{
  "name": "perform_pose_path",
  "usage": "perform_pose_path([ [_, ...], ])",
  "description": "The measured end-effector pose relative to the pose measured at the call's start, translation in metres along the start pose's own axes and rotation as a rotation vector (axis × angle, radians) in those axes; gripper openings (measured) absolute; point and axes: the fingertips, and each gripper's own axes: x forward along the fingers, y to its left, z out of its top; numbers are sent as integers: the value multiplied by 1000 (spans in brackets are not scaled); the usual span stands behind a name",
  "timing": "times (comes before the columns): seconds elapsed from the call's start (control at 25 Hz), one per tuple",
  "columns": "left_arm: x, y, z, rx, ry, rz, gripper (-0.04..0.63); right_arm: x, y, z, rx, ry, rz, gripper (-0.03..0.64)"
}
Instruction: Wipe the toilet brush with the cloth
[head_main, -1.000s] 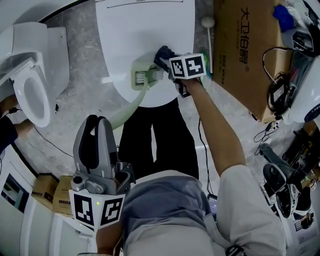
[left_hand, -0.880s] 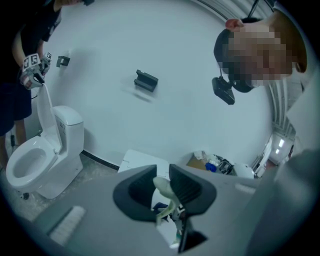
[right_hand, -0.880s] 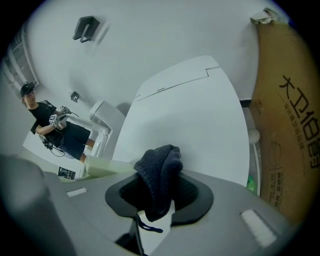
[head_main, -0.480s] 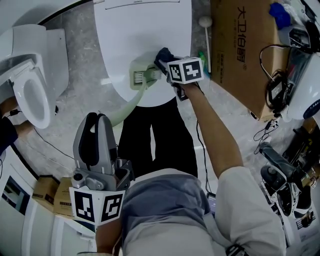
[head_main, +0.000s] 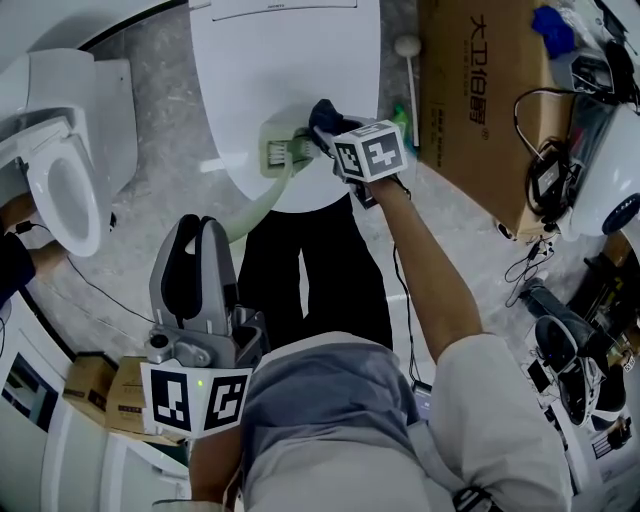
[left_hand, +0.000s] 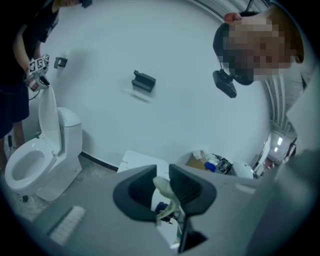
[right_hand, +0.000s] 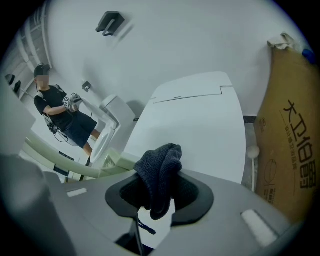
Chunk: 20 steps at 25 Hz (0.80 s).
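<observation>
Both grippers are loaded. The left gripper is clamped on the pale green handle of the toilet brush, and the right gripper is pinched tight on a bunched dark cloth. The brush reaches out over the closed white toilet lid. Its bristle head sits just beside the cloth, and the two seem to touch. I'd say the wiping itself is in hand, at the head end. Next the cloth needs dragging across the head and back along the handle while the left side holds the brush steady.
</observation>
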Motion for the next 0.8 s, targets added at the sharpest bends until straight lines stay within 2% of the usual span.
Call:
perform_pose_path([
  [0.32,-1,0,0,-3,-1,0,0,-4,17,2,-14,-4,12,112],
  [0.8,-1,1,2,1,-1,-3,0,-12,40,21,114,-101,96,112],
])
